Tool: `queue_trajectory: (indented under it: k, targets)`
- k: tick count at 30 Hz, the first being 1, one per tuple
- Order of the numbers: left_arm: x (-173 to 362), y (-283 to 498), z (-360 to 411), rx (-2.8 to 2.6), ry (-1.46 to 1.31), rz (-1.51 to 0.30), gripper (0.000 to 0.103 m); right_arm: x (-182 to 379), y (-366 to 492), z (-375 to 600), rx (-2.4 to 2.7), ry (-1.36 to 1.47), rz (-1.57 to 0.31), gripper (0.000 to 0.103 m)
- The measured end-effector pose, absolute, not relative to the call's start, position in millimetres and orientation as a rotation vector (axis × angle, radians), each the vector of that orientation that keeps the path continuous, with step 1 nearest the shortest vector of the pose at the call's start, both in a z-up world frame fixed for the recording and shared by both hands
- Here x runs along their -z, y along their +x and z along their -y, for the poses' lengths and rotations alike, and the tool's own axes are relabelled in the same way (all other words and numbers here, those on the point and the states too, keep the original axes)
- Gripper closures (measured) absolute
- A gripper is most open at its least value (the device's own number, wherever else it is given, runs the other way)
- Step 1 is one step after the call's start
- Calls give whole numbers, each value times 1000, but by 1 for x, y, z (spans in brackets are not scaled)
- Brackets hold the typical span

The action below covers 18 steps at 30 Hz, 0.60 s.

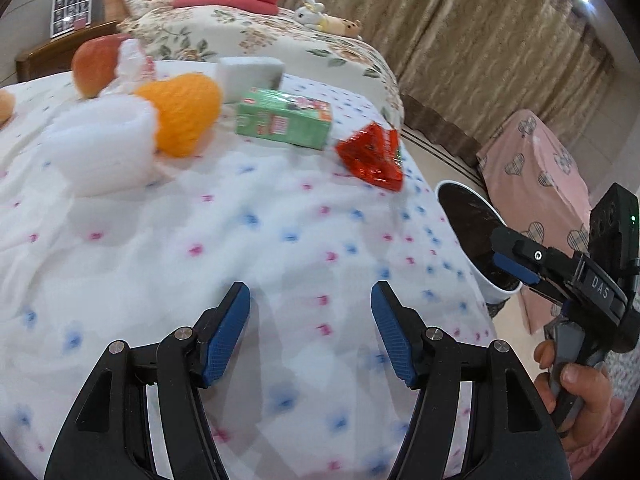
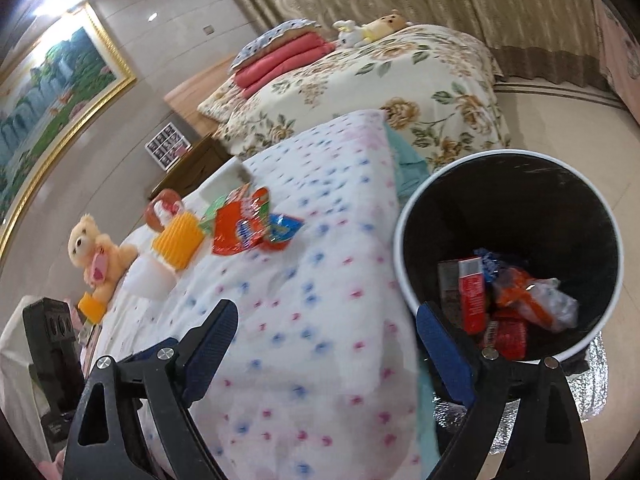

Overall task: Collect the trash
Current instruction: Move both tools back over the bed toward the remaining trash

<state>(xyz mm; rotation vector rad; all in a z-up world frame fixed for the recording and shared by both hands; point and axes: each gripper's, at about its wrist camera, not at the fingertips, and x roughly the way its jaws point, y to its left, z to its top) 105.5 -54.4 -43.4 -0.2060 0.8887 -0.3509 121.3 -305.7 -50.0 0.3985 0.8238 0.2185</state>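
A crumpled red wrapper (image 1: 372, 156) (image 2: 240, 228) lies on the dotted white blanket (image 1: 240, 240), a green carton (image 1: 286, 118) just behind it and a blue wrapper (image 2: 282, 230) beside it. My left gripper (image 1: 310, 332) hovers over bare blanket short of them, open and empty. My right gripper (image 2: 326, 320) is open and empty too, straddling the bed's edge next to the bin (image 2: 496, 156). The black-lined bin (image 1: 476, 236) stands on the floor by the bed and holds a red box (image 2: 474, 296), an orange wrapper and clear plastic. In the left wrist view the right gripper (image 1: 520, 264) reaches over the bin's mouth.
An orange ridged object (image 1: 176, 114), a white foam cup (image 1: 104, 148), a white block (image 1: 250, 76) and a round fruit (image 1: 98, 62) crowd the blanket's far side. A teddy bear (image 2: 96, 256) sits there. A floral bed (image 2: 360, 80) lies beyond, a pink covered stool (image 1: 536, 184) by the bin.
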Motion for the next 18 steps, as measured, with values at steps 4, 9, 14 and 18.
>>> queue_trajectory:
  k: [4, 9, 14, 18]
  targets:
    - [45, 103, 38, 326, -232, -883, 39, 52, 124, 290, -242, 371, -839, 11]
    - [45, 102, 22, 298, -254, -873, 39, 54, 127, 270, -267, 331, -850, 11]
    - [45, 103, 8, 281, -275, -865, 39, 55, 132, 256, -284, 304, -859, 11]
    - [46, 104, 0, 254, -281, -861, 38, 57, 135, 247, -296, 290, -864, 11]
